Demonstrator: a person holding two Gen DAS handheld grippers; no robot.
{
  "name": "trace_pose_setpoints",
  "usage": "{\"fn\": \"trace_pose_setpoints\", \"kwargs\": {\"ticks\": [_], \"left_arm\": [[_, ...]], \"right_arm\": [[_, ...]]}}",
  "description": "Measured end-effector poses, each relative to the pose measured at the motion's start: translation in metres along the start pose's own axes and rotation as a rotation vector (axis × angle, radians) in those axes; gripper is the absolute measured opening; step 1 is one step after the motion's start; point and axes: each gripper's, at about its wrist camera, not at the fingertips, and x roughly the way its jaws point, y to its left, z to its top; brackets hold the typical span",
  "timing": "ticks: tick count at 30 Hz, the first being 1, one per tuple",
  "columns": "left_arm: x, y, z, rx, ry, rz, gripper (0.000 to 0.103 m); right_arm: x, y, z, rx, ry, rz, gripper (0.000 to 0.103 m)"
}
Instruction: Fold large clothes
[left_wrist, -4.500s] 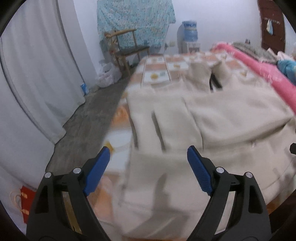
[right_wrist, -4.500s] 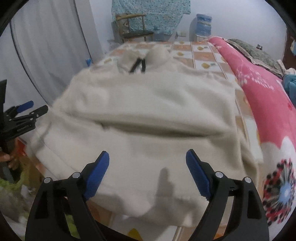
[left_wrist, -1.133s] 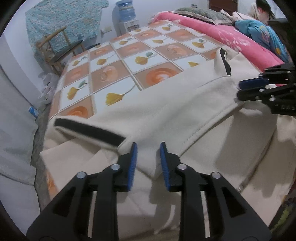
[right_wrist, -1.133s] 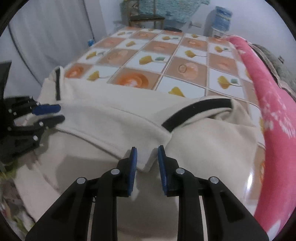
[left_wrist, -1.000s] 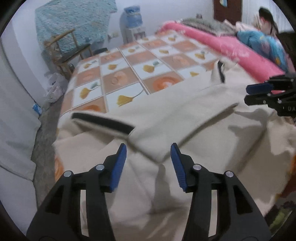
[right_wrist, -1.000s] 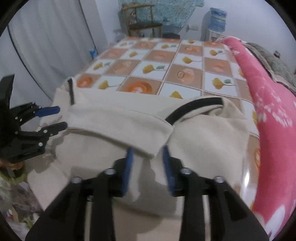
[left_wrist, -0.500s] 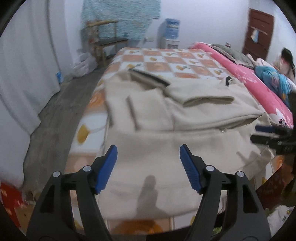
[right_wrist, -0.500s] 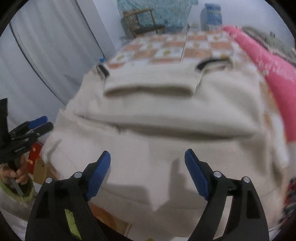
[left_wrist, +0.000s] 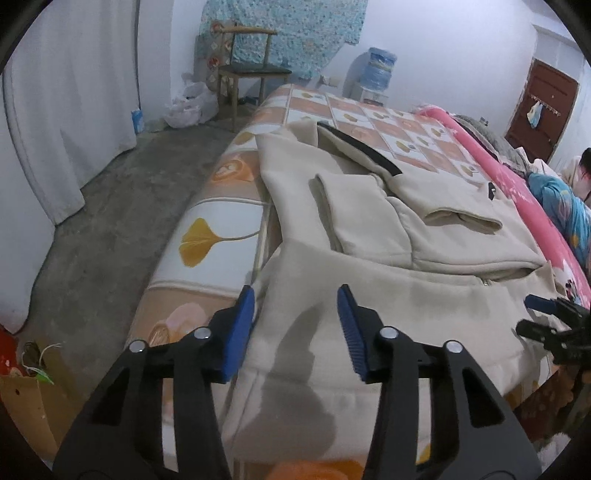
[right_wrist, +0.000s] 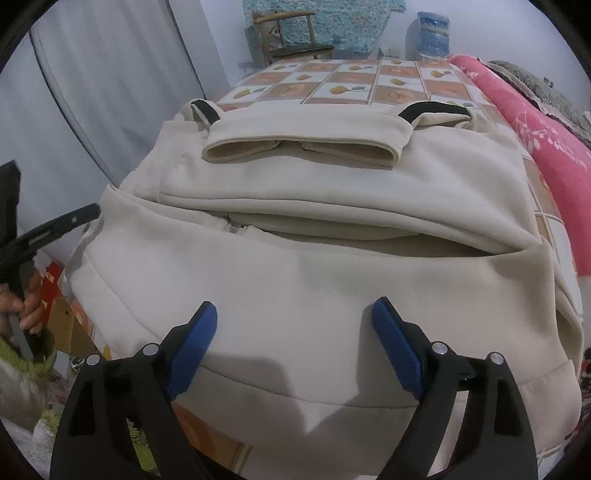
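A cream zip jacket (left_wrist: 406, 295) with black trim lies on the bed, its upper part folded down into a band across the far end (right_wrist: 303, 144). My left gripper (left_wrist: 297, 317) hovers over the near left corner of the hem. Its jaws are closing, the cloth's edge lies under the gap, and the pads do not press on it. My right gripper (right_wrist: 295, 332) hangs over the near hem (right_wrist: 332, 280); its jaws are opening with nothing gripped. Each gripper shows at the edge of the other view: right gripper (left_wrist: 546, 321), left gripper (right_wrist: 55, 225) held by a hand (right_wrist: 26, 310).
The bed's orange and white checked sheet (left_wrist: 214, 236) runs back to a wooden chair (left_wrist: 251, 74) and a water bottle (left_wrist: 380, 70). A pink blanket (right_wrist: 517, 110) lies along the right side. Concrete floor, a white curtain (left_wrist: 66, 110) and a cardboard box (left_wrist: 22, 391) are at left. A person (left_wrist: 581, 173) is far right.
Both grippers let go of the folded band at the far end and drew back to the near hem. Both jaws spread wide; the left ones have since narrowed.
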Motion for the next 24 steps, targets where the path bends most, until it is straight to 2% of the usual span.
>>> {"fn": "trace_pose_setpoints", "kwargs": {"ticks": [2,9,12,16,19,24], "left_arm": [[0.008,0.002,0.003,-0.014,0.014,-0.006,0.038],[0.022,0.014,0.012,-0.057,0.013,-0.052,0.038],[0.016,0.01,0.013,-0.043,-0.008,-0.092,0.026],[-0.008,-0.004,0.009,0.035,-0.084,-0.173,0.026],[-0.012,-0.007,0.007,0.046,-0.077,-0.253,0.026],[0.006,-0.003,0.008,0.017,-0.029,-0.212,0.028]], "right_arm": [[0.001,0.002,-0.001,-0.012,0.0,-0.011,0.084],[0.002,0.003,-0.001,-0.019,-0.001,-0.015,0.084],[0.001,0.002,-0.001,-0.021,-0.001,-0.012,0.084],[0.001,0.002,-0.002,-0.023,-0.005,-0.011,0.084],[0.002,0.003,-0.002,-0.027,-0.009,-0.014,0.084],[0.003,0.003,-0.002,-0.023,-0.008,-0.009,0.084]]}}
